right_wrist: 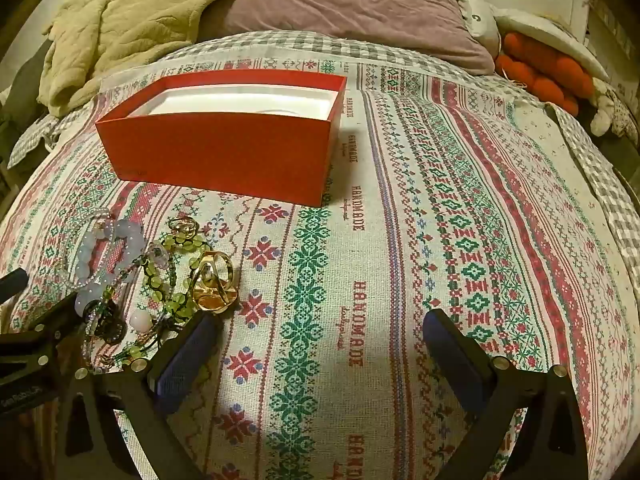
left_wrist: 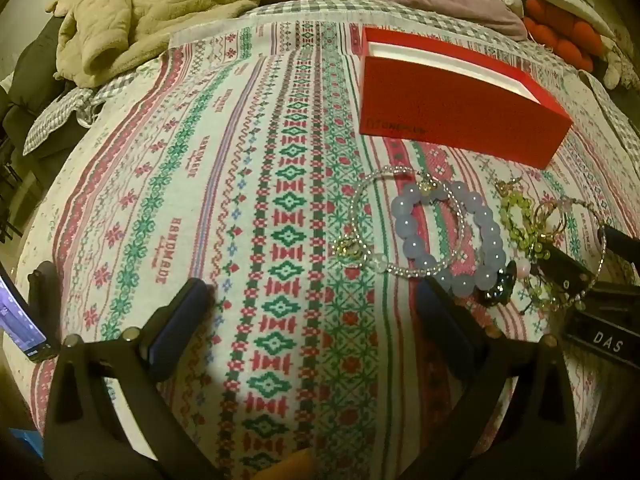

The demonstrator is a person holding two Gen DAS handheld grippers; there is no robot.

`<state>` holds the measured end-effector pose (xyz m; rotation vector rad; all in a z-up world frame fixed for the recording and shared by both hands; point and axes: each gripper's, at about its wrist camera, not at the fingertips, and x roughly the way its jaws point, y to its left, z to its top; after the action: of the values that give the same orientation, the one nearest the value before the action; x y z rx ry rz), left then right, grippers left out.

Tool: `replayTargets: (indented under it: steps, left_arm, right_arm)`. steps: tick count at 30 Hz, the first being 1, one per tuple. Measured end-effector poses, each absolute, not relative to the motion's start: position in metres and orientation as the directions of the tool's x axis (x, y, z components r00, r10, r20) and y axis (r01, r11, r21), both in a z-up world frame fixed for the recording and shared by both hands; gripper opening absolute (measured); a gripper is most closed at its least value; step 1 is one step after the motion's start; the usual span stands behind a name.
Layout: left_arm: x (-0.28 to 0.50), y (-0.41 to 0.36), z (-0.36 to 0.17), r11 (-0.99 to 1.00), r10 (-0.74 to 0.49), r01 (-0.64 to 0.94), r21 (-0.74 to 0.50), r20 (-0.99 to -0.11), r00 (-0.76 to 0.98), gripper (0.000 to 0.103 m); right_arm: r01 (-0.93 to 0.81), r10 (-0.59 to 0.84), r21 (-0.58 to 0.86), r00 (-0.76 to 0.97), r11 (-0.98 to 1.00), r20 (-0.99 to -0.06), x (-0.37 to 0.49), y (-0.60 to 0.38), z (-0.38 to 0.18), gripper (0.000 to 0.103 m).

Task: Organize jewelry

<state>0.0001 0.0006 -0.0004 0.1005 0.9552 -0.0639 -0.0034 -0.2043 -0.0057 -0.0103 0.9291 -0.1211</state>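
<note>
A red open box (left_wrist: 452, 108) with a white lining stands on the patterned cloth; it also shows in the right wrist view (right_wrist: 224, 152). In front of it lies a pile of jewelry: a pale blue bead bracelet (left_wrist: 448, 236), a thin clear-bead bracelet (left_wrist: 360, 216), a green bead string (right_wrist: 176, 276) and gold rings (right_wrist: 214, 284). My left gripper (left_wrist: 314, 300) is open and empty, just left of the pile. My right gripper (right_wrist: 320, 336) is open and empty, just right of the pile, its left finger beside the gold rings.
A patterned cloth (right_wrist: 460, 220) covers the bed. A beige blanket (left_wrist: 132, 12) and a mauve pillow (right_wrist: 360, 4) lie at the back. Orange and white plush items (right_wrist: 548, 72) sit at the back right. A phone screen (left_wrist: 20, 320) shows at the left edge.
</note>
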Motion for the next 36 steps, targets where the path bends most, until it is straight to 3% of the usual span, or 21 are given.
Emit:
replayTargets:
  steps: [7, 17, 36]
  left_arm:
    - [-0.015, 0.005, -0.005, 0.99, -0.025, 0.126, 0.059, -0.815, 0.579, 0.103]
    - [-0.007, 0.008, 0.015, 0.987, -0.012, 0.149, 0.058, -0.904, 0.428, 0.103]
    - [-0.008, 0.004, 0.035, 0.987, -0.027, 0.154, 0.041, -0.909, 0.416, 0.103]
  right_arm:
    - [0.1, -0.116, -0.071, 0.589, 0.993, -0.8, -0.005, -0.206, -0.006, 0.103]
    - [0.079, -0.106, -0.077, 0.505, 0.994, -0.857, -0.01, -0.195, 0.007, 0.103]
    - [0.088, -0.09, -0.059, 0.398, 0.994, -0.913, -0.013, -0.187, 0.045, 0.103]
